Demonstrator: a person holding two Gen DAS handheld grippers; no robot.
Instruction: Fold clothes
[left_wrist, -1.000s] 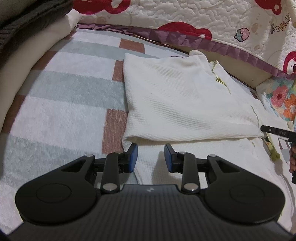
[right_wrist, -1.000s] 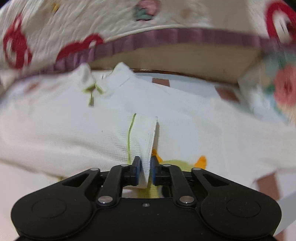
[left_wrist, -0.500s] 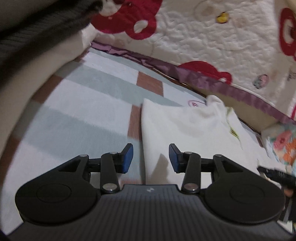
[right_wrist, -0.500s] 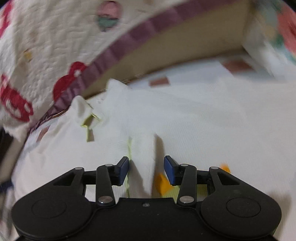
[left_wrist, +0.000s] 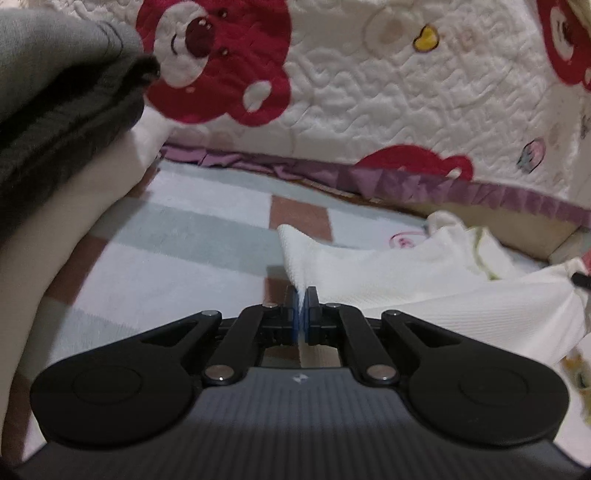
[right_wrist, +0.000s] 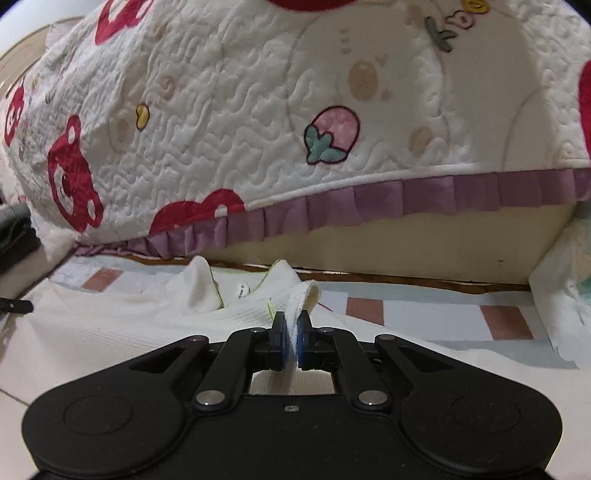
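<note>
Between both pinched-tight pads, my left hand-held gripper (left_wrist: 302, 309) and right hand-held gripper (right_wrist: 290, 334) each clamp the white shirt (left_wrist: 424, 273); its neck label (right_wrist: 241, 289) is unreadable.

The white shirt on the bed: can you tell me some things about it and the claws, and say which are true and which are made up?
1. The left claw is shut on the white waffle-knit shirt. True.
2. The right claw is open and holds nothing. False: it is shut on a fold of the shirt.
3. The quilted bedspread has red bears and a strawberry. True.
4. The shirt lies on a plain black sheet. False: it lies on a checked blanket of grey, white and brown.
</note>
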